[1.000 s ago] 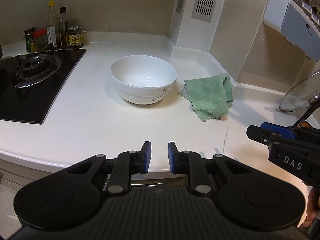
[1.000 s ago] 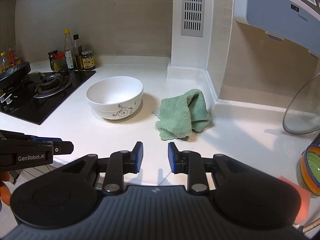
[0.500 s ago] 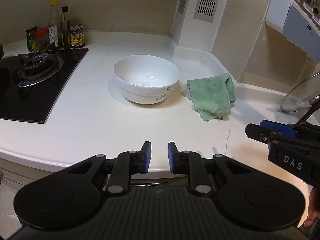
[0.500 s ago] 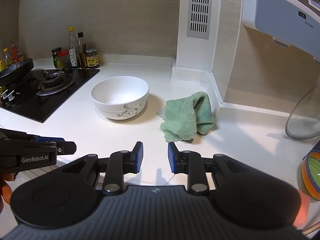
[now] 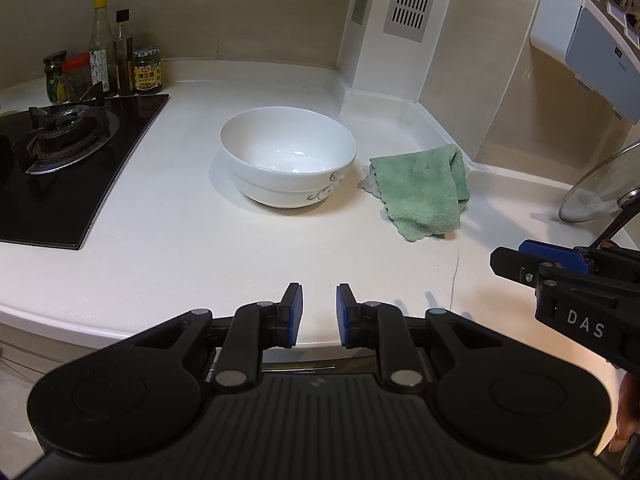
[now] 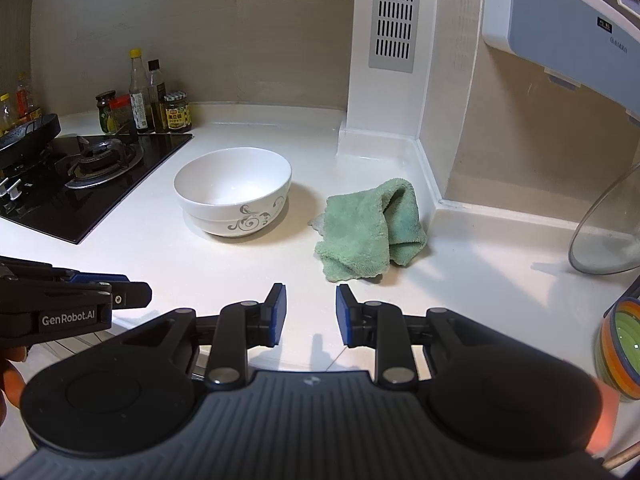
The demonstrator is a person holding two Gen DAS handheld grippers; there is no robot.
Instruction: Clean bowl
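- bowl (image 5: pixel 289 157) upright on the counter (image 5: pixel 192 248), mouth up, round so no long axis; grey scroll pattern faces the grippers
- sits ahead of the left gripper (image 5: pixel 318 314), slightly left of its gap; ahead-left of the right gripper (image 6: pixel 306 314)
- green cloth (image 6: pixel 370 236) crumpled just right of the bowl, not touching it, straight ahead of the right jaws
- both jaw pairs parted by a modest gap, holding nothing, touching nothing
- stove (image 5: pixel 60 152) well left of both
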